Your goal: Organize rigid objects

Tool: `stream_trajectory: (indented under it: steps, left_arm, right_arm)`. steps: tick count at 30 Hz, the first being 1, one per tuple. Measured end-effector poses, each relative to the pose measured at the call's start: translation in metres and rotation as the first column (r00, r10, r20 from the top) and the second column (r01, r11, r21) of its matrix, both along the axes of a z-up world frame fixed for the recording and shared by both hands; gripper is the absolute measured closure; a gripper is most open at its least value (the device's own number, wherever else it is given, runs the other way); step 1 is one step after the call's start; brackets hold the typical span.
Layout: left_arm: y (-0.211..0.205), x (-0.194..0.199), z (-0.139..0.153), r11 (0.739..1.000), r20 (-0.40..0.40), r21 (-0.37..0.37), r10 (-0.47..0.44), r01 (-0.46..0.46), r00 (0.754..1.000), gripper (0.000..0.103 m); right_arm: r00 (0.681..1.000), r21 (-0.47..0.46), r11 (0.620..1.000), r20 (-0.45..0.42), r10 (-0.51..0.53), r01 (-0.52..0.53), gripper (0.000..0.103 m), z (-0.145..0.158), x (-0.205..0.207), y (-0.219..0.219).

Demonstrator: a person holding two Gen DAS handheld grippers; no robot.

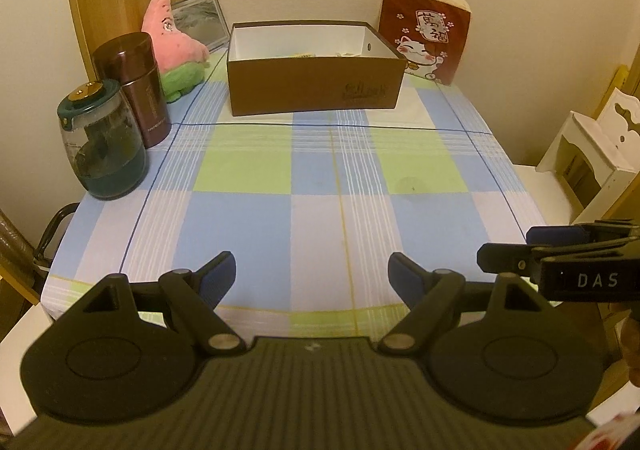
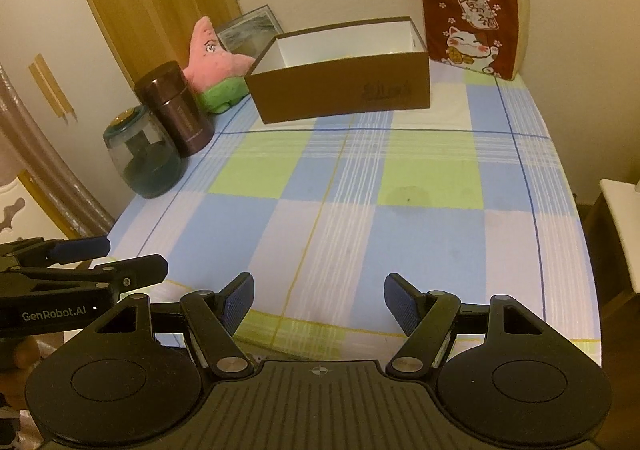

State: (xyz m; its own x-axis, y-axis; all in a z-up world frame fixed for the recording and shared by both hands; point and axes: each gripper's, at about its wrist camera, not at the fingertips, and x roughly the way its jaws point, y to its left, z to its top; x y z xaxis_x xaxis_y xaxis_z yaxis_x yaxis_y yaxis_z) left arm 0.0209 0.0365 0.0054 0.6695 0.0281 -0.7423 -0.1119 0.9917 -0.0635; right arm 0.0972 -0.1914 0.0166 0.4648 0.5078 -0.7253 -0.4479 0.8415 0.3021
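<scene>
A brown open box (image 1: 314, 84) stands at the far middle of the checked table (image 1: 312, 186); it also shows in the right wrist view (image 2: 344, 90). Small items lie inside it, mostly hidden by its wall. My left gripper (image 1: 312, 276) is open and empty over the table's near edge. My right gripper (image 2: 319, 300) is open and empty over the near edge too. The right gripper shows from the side at the right of the left wrist view (image 1: 508, 250). The left gripper shows at the left of the right wrist view (image 2: 134, 256).
At the left edge stand a glass jar with a teal lid (image 1: 100, 142), a brown canister (image 1: 136, 86) and a pink star plush (image 1: 176, 42). A picture frame (image 1: 202, 18) and a red lucky-cat cushion (image 1: 426, 36) lean on the wall. White furniture (image 1: 588, 154) is at the right.
</scene>
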Motion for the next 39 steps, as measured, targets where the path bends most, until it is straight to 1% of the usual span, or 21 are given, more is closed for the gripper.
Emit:
stream_trajectory:
  steps: [39]
  left_arm:
    - [0.0035, -0.0074, 0.0031, 1.000, 0.015, -0.005, -0.001, 0.001, 1.000, 0.021]
  right_arm:
    - [1.000, -0.002, 1.000, 0.006, 0.002, -0.002, 0.031, 0.0023, -0.0072, 0.0067]
